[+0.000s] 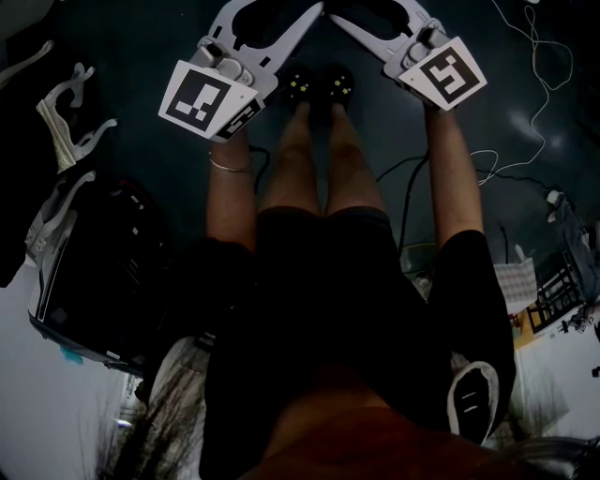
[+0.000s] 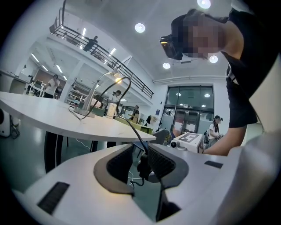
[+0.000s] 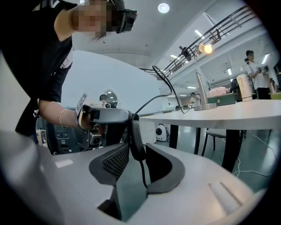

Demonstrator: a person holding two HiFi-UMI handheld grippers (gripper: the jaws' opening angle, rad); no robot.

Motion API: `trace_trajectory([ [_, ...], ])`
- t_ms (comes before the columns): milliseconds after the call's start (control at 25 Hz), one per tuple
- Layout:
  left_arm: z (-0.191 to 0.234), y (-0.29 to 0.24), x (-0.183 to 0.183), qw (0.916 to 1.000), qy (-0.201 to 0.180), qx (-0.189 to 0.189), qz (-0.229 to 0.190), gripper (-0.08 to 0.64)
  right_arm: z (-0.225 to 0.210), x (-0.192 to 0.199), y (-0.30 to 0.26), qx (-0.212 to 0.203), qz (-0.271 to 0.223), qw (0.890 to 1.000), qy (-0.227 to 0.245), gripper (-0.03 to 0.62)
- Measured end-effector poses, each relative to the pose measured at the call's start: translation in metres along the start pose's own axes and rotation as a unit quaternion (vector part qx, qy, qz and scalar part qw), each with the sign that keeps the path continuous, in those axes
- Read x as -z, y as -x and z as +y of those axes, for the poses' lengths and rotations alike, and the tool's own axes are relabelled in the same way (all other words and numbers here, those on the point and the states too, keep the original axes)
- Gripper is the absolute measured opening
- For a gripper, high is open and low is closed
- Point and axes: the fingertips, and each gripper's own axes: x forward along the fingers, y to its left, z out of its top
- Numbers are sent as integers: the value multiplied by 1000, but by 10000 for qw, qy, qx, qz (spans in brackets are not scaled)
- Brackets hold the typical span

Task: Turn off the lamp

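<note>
The lit desk lamp [image 2: 94,91] stands on a white table [image 2: 66,123]; the right gripper view also shows this lamp [image 3: 198,83], its bulb glowing. Its black cord hangs off the table with an oblong inline switch [image 3: 134,136] on it. My left gripper [image 2: 141,163] is shut on the cord [image 2: 139,147], the pads close on either side. My right gripper [image 3: 137,160] is open around the switch, which lies by the left pad with a gap to the right one. In the head view both grippers, left [image 1: 305,14] and right [image 1: 345,17], meet tip to tip above my feet.
The white table [image 3: 228,116] edge is just beyond the grippers, with its legs below. A black case [image 1: 94,272] and spare white gripper parts [image 1: 67,127] lie on the floor at left, and white cables [image 1: 530,89] at right. People stand far back in the hall.
</note>
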Motion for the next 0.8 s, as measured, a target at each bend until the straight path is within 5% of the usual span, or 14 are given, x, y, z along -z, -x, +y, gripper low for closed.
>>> trace_trajectory([
  [240,-9,-1,13,9988,-220,209,377,94,-2,1,2,63,-15,10000,-65,115],
  [800,-15,-7,23,9978,-228,381,482,94,-2,2,1,108,115,9998,86,63],
])
